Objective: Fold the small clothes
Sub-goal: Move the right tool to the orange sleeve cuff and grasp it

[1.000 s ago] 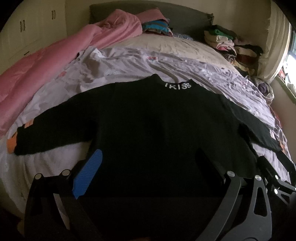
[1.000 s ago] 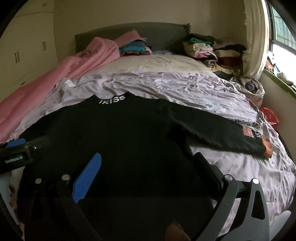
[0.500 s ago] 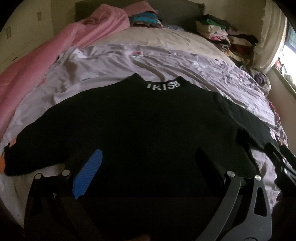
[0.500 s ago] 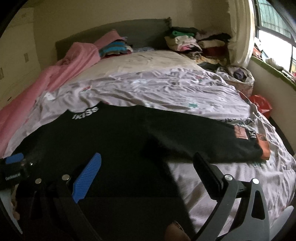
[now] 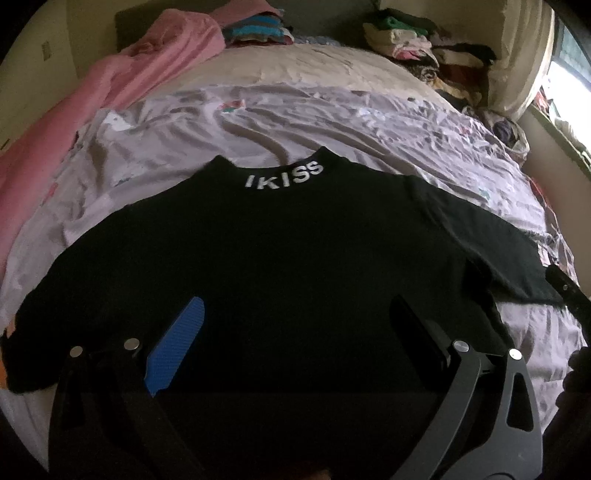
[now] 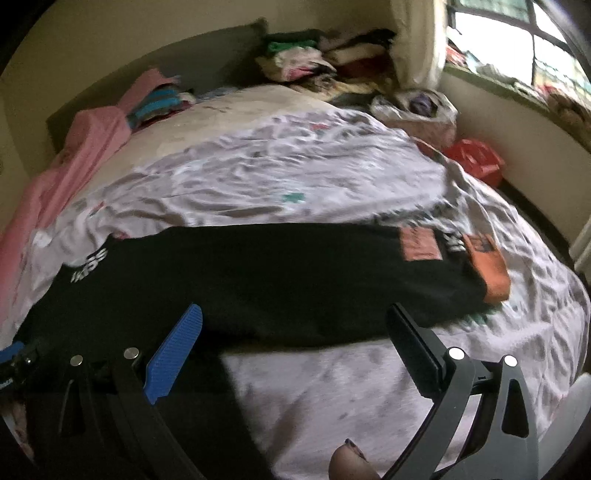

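Observation:
A black sweater (image 5: 288,258) with white "IKISS" lettering (image 5: 284,176) on its collar lies flat on the bed, sleeves spread out. My left gripper (image 5: 295,317) hovers open over the sweater's lower body, nothing between its fingers. In the right wrist view the sweater's right sleeve (image 6: 295,273) stretches to an orange cuff (image 6: 487,266). My right gripper (image 6: 295,325) is open above that sleeve and the sheet below it. The other gripper shows at the left edge (image 6: 11,354).
The lilac patterned sheet (image 5: 332,122) covers the bed. A pink duvet (image 5: 92,96) runs along the left side. Folded clothes piles (image 5: 424,44) sit at the headboard right. A red bag (image 6: 476,158) lies by the wall under the window (image 6: 517,33).
Both grippers stayed open. The left view moved in over the sweater's body. The right gripper swung right along the sleeve, bringing the orange cuff close.

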Demonstrator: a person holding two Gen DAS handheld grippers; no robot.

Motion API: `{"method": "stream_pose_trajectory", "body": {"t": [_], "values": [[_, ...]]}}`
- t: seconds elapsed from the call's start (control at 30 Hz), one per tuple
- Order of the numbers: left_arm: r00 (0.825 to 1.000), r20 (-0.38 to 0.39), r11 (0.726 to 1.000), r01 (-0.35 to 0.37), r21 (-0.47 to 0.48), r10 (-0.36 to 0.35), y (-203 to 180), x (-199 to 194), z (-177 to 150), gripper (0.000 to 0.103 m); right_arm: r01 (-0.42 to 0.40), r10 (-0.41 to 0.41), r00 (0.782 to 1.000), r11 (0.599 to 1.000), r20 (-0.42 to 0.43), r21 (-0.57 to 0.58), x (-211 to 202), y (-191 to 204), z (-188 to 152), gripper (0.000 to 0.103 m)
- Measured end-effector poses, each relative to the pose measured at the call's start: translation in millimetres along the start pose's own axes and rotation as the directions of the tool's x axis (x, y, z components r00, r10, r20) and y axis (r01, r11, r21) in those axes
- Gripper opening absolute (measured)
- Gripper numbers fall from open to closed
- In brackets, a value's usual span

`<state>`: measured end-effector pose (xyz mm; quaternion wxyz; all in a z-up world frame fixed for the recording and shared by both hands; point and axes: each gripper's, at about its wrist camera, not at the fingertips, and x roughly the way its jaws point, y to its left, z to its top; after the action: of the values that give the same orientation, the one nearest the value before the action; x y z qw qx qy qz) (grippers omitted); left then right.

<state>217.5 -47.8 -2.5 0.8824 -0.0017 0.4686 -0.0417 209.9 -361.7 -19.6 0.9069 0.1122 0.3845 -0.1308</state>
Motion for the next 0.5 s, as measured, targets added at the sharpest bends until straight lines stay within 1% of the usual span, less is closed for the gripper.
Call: {"method": "stream_pose_trajectory", "body": {"t": [0.2,0.3,0.37,0.5], "values": [[1.0,-0.001,1.0,0.009,-0.007,-0.009,-6.0,16.4,7.6,0.094,0.077,-0.072,0.996,0.991,-0.045,0.114,15.4,-48.7,2.3,0.099],[1.0,0.009,1.0,0.005,-0.022,-0.005,-5.1,22.5,8.9,0.094,0.132,-0.12,0.99,0.976,-0.078,0.173,24.9,-73.8,1.9,0.099],[1.0,0.019,0.999,-0.001,-0.032,0.002,-3.5,27.1,8.5,0.094,0.155,-0.137,0.986,0.965,-0.099,0.212,28.9,-87.6,0.9,0.099],[1.0,0.005,0.998,0.006,-0.057,-0.006,5.2,36.8,6.0,0.094,0.167,-0.131,0.981,0.947,-0.143,0.275,43.9,-111.8,2.0,0.099]]}}
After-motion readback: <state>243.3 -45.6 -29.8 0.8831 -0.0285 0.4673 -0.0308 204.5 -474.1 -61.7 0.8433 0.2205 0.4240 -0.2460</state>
